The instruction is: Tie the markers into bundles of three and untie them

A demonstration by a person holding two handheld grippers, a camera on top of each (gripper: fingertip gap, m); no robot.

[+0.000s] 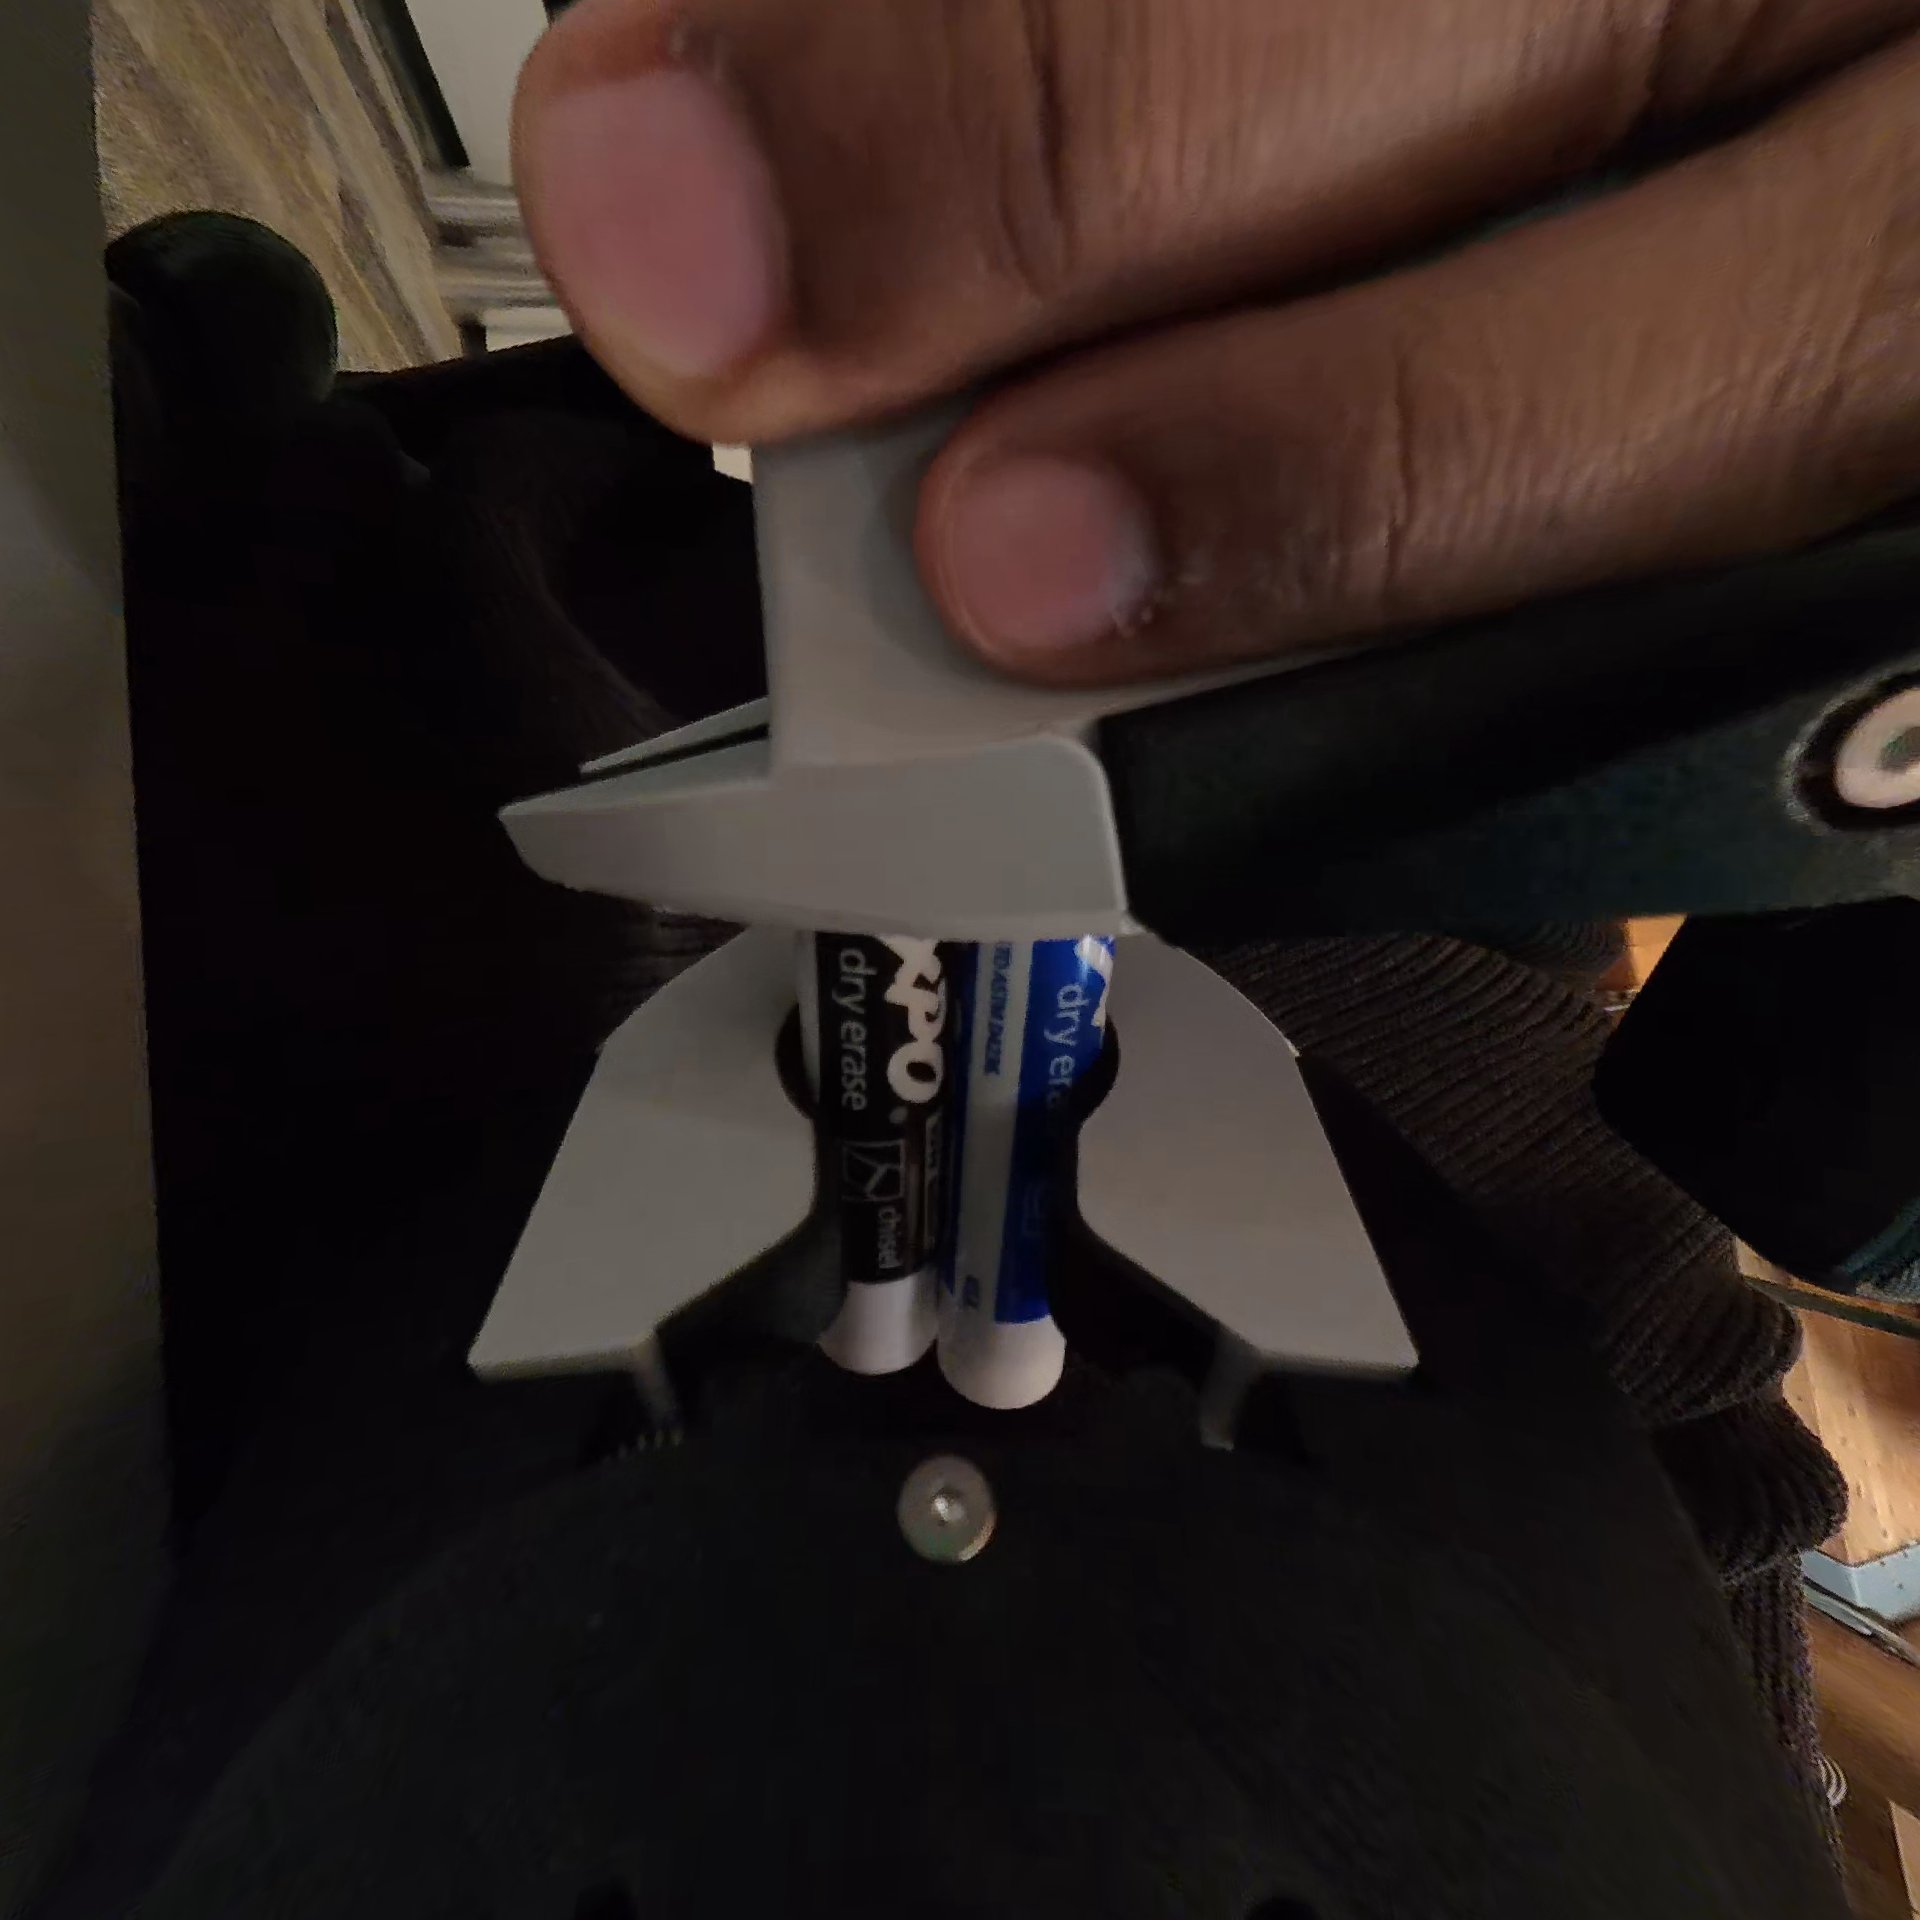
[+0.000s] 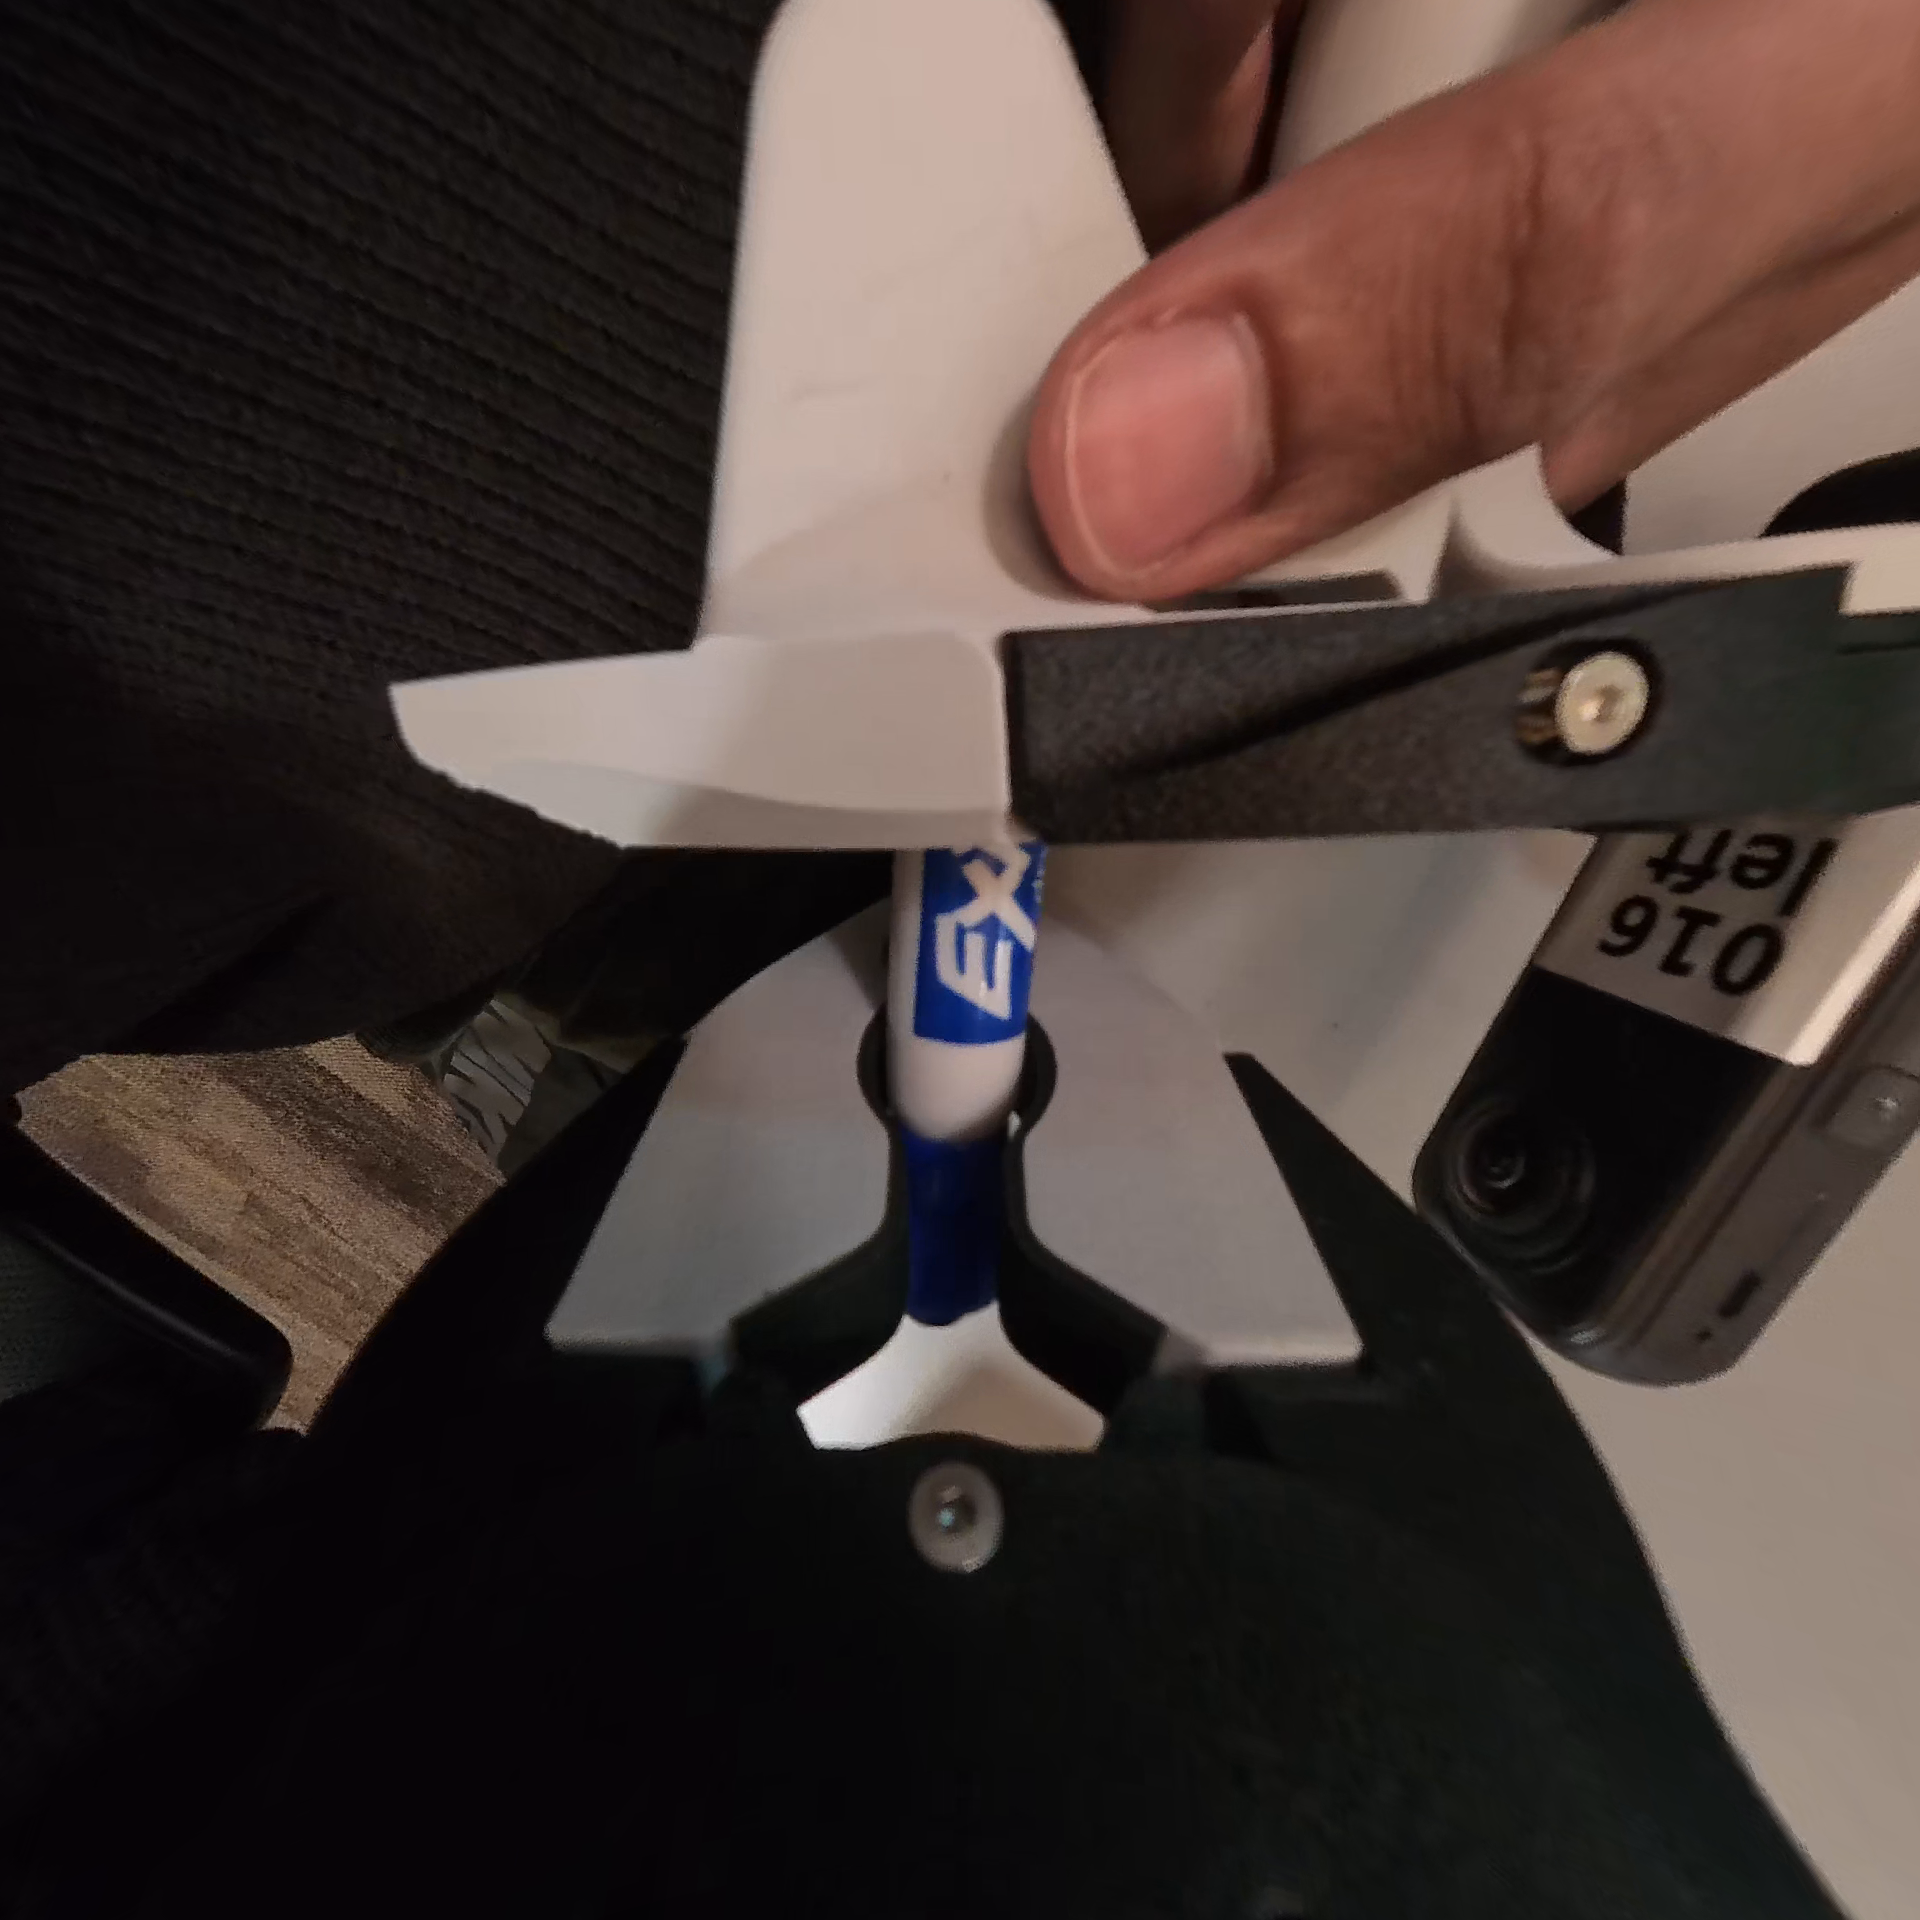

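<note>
Fingers of left gripper closed on two markers side by side: black marker, blue marker. Right gripper pinches blue marker beside left gripper, at cap end. Markers light, stiff, smooth, likely slippery; grip mid-barrel.

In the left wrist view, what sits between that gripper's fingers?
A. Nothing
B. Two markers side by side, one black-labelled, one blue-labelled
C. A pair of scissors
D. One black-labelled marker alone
B: the left gripper is closed on a black-labelled marker and a blue-labelled marker side by side.
</note>
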